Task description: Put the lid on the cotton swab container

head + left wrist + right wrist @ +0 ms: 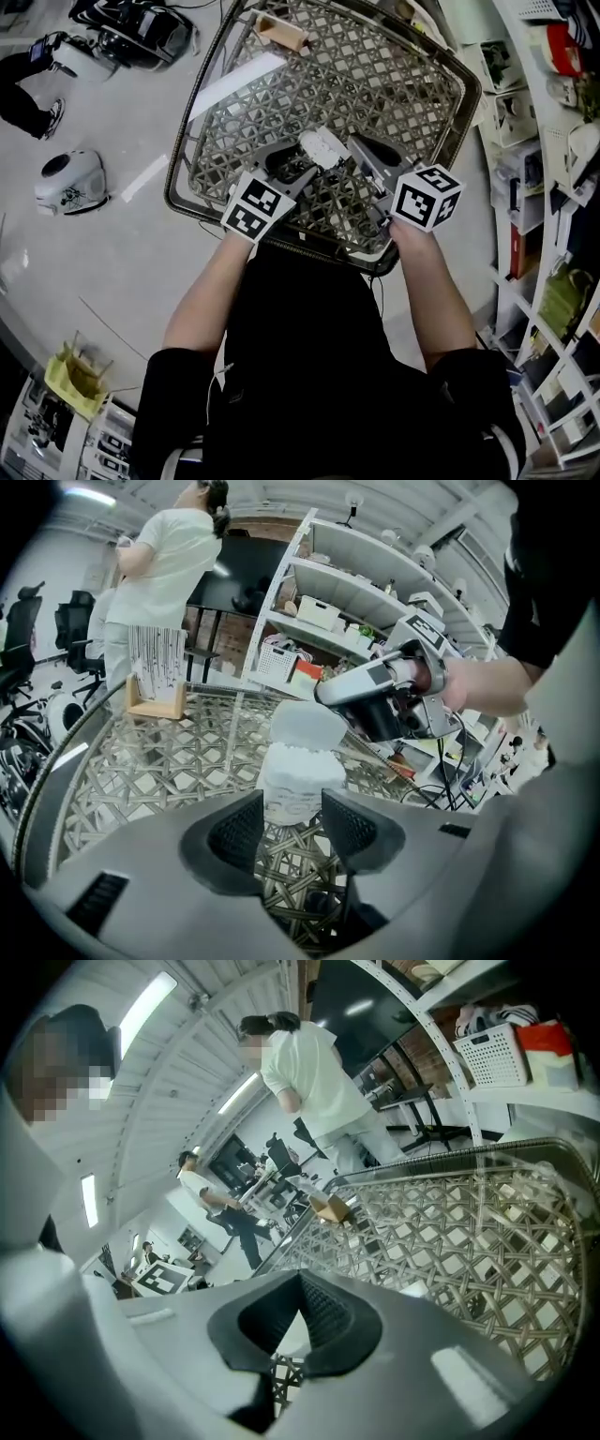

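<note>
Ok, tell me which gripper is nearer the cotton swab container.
Left. The left gripper has its open tongs either side of the cotton swab container, not pressing it. The right gripper sits higher, holding the lid over the container's top.

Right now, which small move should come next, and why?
Probably close the left gripper on the cotton swab container to steady it: its jaws stand open without pressing it, while the right gripper holds the lid tilted over its top.

lid (289, 1334) mostly hidden by right gripper (300, 1285)
</note>
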Tool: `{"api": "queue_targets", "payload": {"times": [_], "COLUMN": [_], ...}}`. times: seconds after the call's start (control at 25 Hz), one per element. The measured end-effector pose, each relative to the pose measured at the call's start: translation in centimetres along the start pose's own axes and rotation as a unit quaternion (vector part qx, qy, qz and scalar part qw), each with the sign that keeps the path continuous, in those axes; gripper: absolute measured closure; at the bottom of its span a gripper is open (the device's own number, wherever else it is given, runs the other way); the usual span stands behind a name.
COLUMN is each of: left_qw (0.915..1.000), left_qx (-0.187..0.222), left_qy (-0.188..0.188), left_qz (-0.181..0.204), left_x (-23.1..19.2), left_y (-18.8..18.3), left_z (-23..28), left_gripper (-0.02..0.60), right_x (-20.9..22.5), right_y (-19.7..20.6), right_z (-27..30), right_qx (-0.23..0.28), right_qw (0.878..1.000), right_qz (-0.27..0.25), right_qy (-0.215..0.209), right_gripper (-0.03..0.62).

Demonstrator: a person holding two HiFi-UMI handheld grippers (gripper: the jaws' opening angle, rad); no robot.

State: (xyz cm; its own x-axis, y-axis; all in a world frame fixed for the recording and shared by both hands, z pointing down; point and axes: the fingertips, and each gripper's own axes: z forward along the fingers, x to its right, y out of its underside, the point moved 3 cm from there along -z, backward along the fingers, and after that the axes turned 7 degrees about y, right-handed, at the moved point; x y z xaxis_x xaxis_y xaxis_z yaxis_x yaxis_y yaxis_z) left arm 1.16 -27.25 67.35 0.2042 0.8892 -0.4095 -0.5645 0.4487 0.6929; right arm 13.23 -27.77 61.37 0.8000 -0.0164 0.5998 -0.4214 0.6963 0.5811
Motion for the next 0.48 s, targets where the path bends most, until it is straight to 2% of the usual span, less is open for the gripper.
{"api": "queue_targets", "payload": {"times": [0.28,0.48], "left_qw": [0.9999,0.9998], "left_qx": [0.009,0.017], "left_qy": [0.007,0.005], "left_qz": [-0.003,-0.012], "left_x": [0.3,0.4], "left_y": [-0.3,-0.2], "left_z": [1.0,1.3], "left_gripper": [0.396,0.396], "right_x": [-0.1,-1.2], "right_y": [1.2,2.1], "right_z": [0.4,1.0], "right_qx": [-0.024,-0.046], "right_qw": [1.000,0.997], "right_qz": [-0.019,-0.054], "right_qy": [0.008,0.000], "right_gripper": [0.583,0.583]}}
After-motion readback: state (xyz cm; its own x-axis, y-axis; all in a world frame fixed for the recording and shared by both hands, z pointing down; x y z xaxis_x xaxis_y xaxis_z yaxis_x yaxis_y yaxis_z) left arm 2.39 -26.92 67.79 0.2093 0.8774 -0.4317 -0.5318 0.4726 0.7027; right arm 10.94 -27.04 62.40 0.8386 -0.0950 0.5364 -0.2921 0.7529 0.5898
